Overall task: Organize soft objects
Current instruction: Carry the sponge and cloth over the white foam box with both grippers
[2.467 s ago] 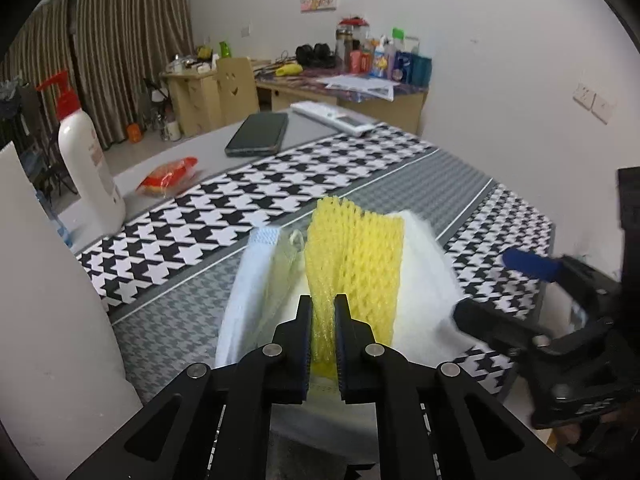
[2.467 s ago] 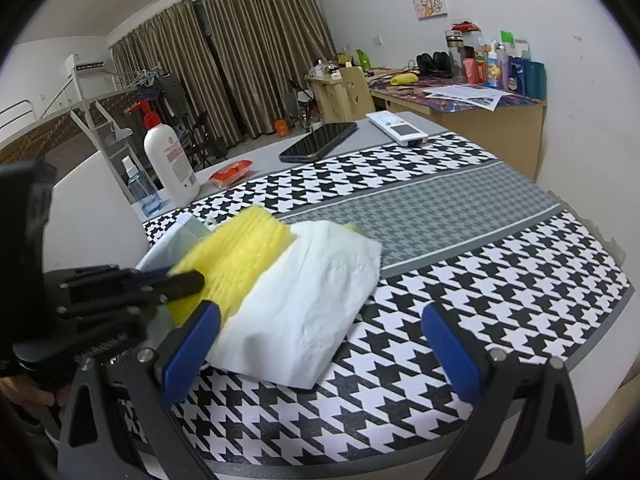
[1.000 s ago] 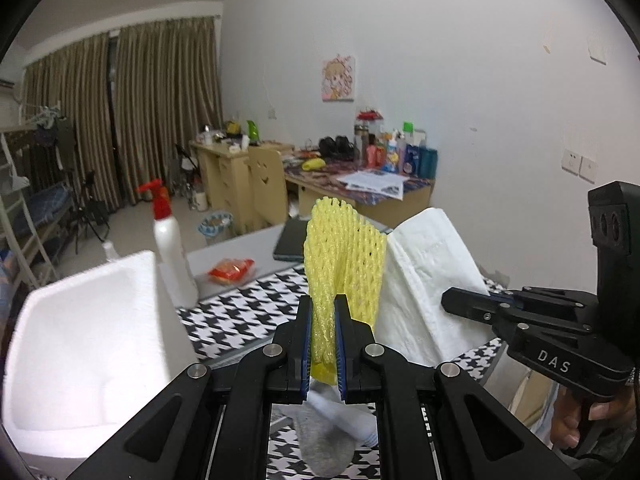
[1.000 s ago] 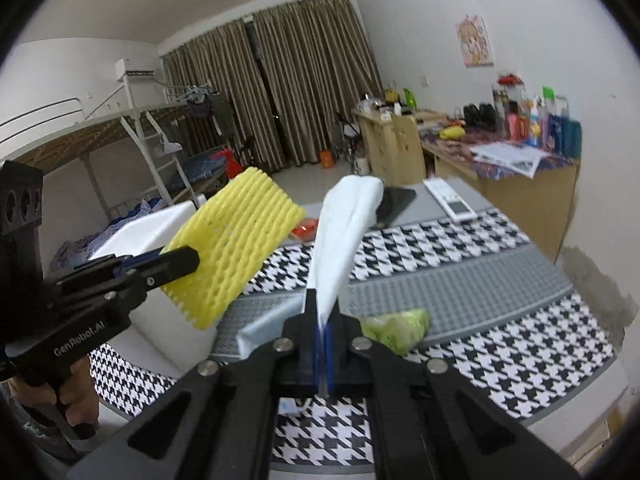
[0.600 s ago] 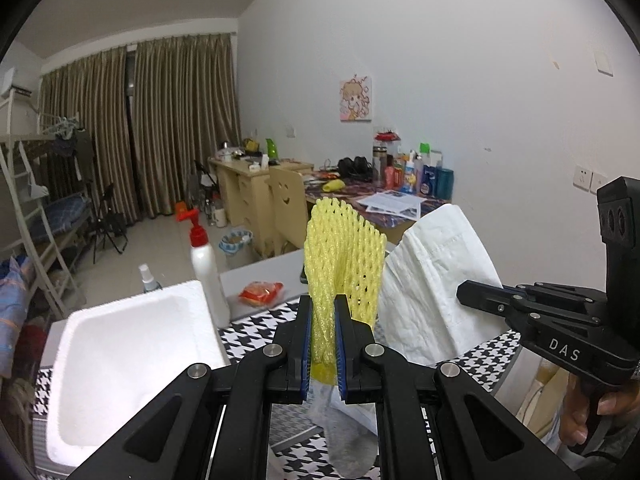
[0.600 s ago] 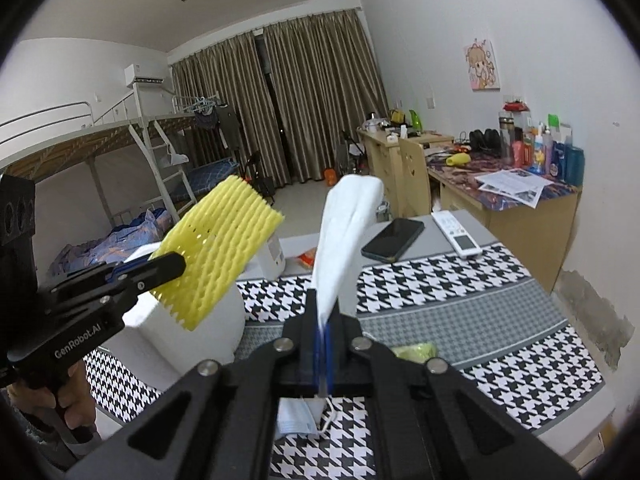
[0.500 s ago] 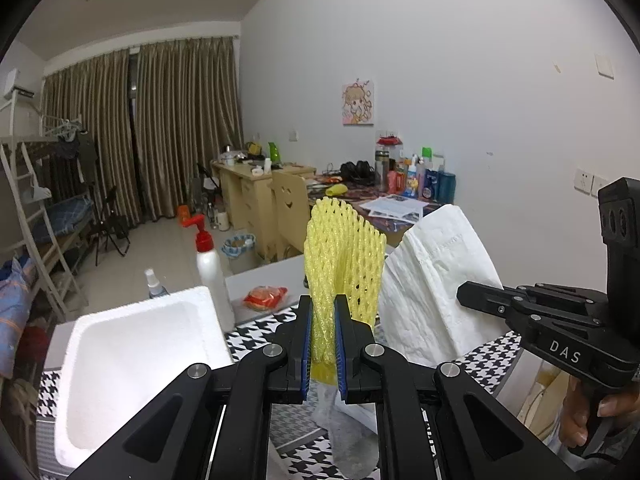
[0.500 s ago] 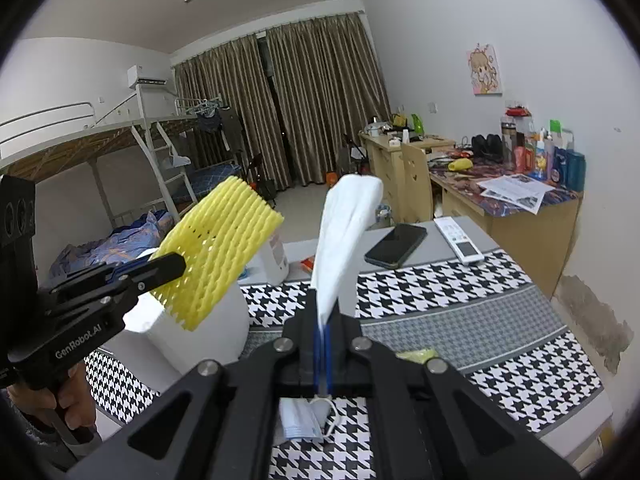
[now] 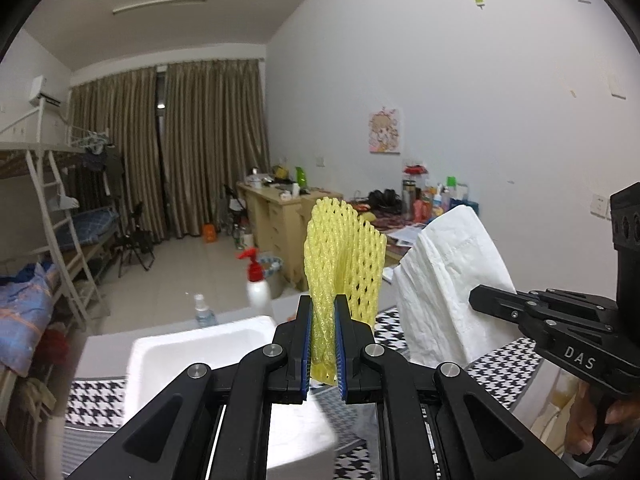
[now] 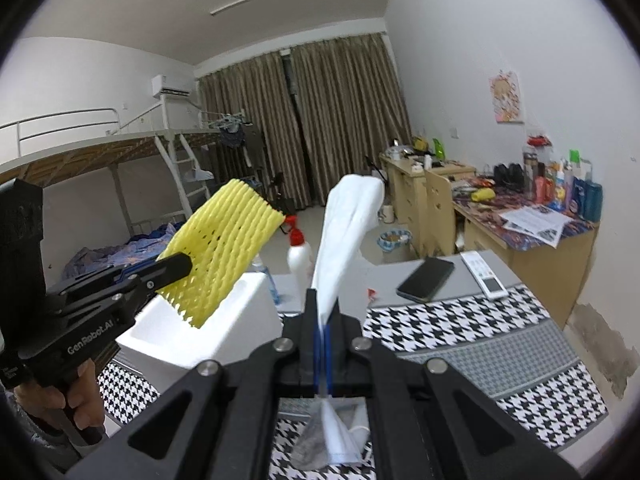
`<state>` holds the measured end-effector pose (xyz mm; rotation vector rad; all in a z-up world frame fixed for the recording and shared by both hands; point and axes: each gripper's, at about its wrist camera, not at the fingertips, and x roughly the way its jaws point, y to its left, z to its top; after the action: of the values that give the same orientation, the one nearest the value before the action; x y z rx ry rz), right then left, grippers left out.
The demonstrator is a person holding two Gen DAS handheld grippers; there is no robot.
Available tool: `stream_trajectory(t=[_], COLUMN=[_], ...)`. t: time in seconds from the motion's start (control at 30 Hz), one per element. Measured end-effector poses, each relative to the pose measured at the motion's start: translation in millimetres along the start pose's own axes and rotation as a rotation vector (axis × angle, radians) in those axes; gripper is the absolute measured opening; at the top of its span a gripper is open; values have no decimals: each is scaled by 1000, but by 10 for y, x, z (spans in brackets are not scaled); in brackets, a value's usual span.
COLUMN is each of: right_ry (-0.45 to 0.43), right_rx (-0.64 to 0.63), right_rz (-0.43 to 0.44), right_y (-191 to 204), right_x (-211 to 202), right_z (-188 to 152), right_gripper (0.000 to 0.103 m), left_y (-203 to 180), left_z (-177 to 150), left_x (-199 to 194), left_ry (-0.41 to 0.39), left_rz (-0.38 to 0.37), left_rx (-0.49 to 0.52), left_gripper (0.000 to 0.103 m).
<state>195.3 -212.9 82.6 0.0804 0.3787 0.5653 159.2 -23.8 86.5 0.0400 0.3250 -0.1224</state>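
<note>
Both hand-held grippers are clenched on soft things and held up above the tabletop. Left hand-held gripper [image 9: 323, 312] pinches the lower end of a yellow foam mesh fruit sleeve [image 9: 342, 258] between its blue-lined fingers [image 9: 305, 344]; the sleeve stands upright from the jaws, its short tail poking out below them. Seen from the right wrist view, that same left hand-held gripper [image 10: 176, 266] holds the sleeve [image 10: 224, 248] tilted over the open white foam box [image 10: 224, 320], well clear of the cloth.

Right hand-held gripper [image 10: 323, 316] grips a white crinkled fabric bag [image 10: 346, 232] — folded thin, rising straight up from the closed jaws and flopping slightly at the top. In the left wrist view the right hand-held gripper [image 9: 480, 300] and its bag [image 9: 452, 280] sit just beside the sleeve, apart from it.

Below, a black-and-white houndstooth cloth [image 10: 460, 320] covers the tabletop. A pale blue face mask [image 10: 340, 444] lies on it near the front edge, beneath the right jaws. A white pump bottle with a red top [image 10: 298, 252] stands behind the box, and a black phone [image 10: 426, 278] and a white remote control [image 10: 484, 276] lie toward the far edge — on bare grey tabletop [image 10: 384, 276].
</note>
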Motion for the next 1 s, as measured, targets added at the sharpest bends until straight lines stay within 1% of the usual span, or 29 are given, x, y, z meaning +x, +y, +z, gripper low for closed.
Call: stream_trajectory(t=[0.2, 0.37, 0.5, 0.57, 0.73, 0.83, 0.93, 1.0], right_ry=[-14, -33, -37, -36, -30, -30, -26, -26], right_rx=[-27, -50, -67, -77, -85, -84, -91, -93], right_rz=[49, 85, 112, 128, 148, 153, 158, 160], right_y=[203, 367, 488, 540, 634, 665, 713, 733], right_x=[75, 112, 168, 202, 261, 296, 321, 336], right_z=[72, 130, 160, 164, 154, 148, 138, 130], right_gripper=[4, 4, 4, 4, 4, 4, 4, 4], left_y=[174, 284, 382, 406, 478, 516, 535, 583], left_z=[-5, -52, -113, -139, -237, -311, -366, -391], left_x=[-64, -67, -78, -72, 16, 84, 143, 176], left_ry=[-6, 3, 21, 27, 72, 101, 127, 146], left_rz=[73, 136, 170, 180, 189, 171, 164, 163], left_rx=[-19, -29, -41, -45, -59, -65, -59, -65], left_gripper=[11, 11, 11, 11, 11, 11, 14, 29])
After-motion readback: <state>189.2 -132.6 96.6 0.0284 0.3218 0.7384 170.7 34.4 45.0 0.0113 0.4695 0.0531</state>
